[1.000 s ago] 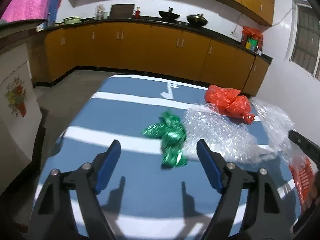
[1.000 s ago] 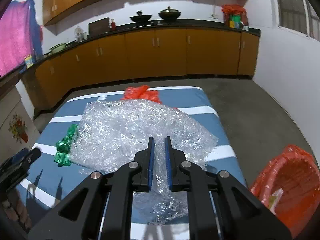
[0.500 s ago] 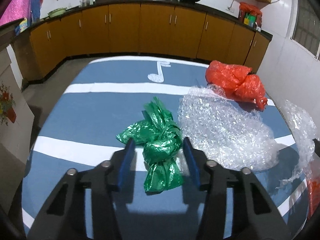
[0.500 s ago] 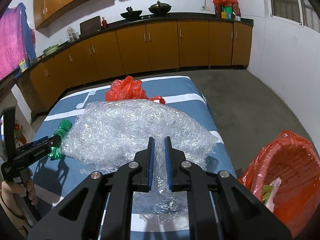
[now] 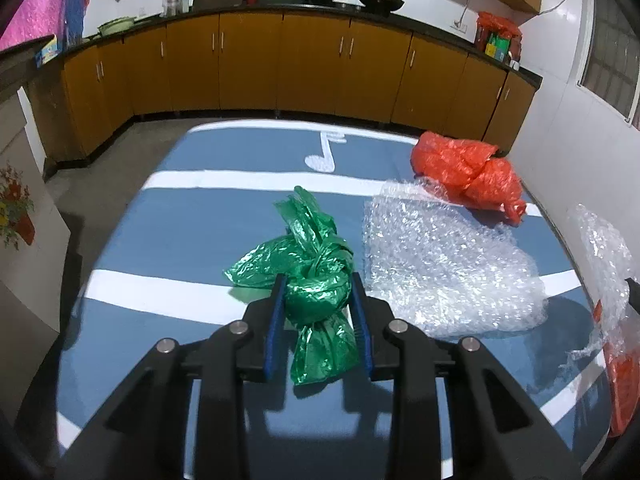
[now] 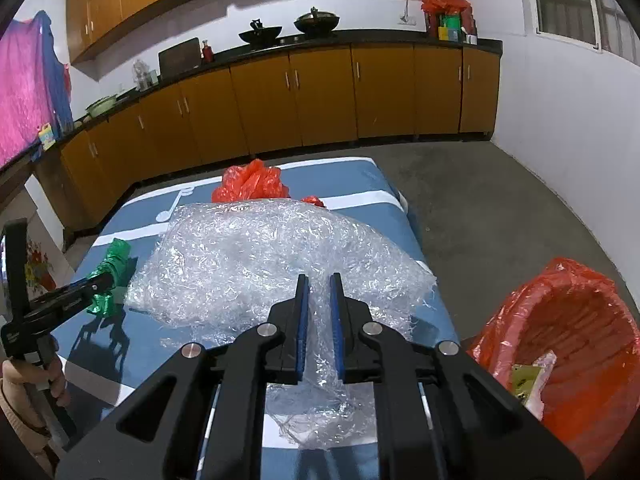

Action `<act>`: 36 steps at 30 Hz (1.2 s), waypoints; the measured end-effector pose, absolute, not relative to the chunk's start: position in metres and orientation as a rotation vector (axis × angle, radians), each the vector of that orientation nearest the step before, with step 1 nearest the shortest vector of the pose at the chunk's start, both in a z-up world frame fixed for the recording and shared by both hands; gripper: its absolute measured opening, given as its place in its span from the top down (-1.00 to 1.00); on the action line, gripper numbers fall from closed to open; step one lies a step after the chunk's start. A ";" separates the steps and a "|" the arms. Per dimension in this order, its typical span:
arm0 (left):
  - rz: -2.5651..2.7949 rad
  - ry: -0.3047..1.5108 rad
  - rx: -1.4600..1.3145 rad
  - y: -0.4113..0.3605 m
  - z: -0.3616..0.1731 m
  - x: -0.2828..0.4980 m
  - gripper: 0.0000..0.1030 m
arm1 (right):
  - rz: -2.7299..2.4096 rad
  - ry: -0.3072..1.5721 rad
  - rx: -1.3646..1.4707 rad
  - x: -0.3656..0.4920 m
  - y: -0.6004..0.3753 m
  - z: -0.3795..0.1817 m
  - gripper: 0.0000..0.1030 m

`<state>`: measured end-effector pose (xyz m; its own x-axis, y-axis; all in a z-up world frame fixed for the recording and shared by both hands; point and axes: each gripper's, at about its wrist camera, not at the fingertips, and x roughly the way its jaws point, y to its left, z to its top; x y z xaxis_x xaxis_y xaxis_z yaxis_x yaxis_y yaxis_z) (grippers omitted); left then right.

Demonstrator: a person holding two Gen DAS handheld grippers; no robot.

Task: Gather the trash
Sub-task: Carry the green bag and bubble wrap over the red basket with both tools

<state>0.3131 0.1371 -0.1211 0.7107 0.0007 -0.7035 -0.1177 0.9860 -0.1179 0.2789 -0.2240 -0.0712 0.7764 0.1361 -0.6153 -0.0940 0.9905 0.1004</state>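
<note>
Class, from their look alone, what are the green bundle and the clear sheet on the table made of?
Green bundle: thin plastic film, probably a knotted bag, glossy and crinkled, almost metallic glints.
Clear sheet: bubble wrap, likely soft plastic, see-through with a pebbled surface that sparkles.

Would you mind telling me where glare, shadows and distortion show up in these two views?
Left wrist view: fisheye bends the cabinets; bubble wrap glints; the left hand-held gripper casts shadows on the table. Right wrist view: dark rounded corners; the same glinting wrap.
</note>
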 end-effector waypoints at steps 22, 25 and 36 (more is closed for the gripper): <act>-0.182 0.656 -0.091 0.036 -0.038 0.250 0.40 | -0.062 0.595 0.145 0.206 -0.301 -0.032 0.78; -0.230 0.652 -0.093 0.018 -0.031 0.247 0.40 | -0.104 0.596 0.160 0.196 -0.315 -0.032 0.78; -0.431 0.653 -0.055 -0.073 -0.025 0.237 0.40 | -0.290 0.614 0.249 0.170 -0.372 -0.039 0.78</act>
<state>0.2371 -0.0726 -0.0251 0.7092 -0.4052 -0.5770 0.3713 0.9103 -0.1829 0.1702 -0.3721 -0.0385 0.7792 -0.1921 -0.5967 0.3388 0.9299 0.1430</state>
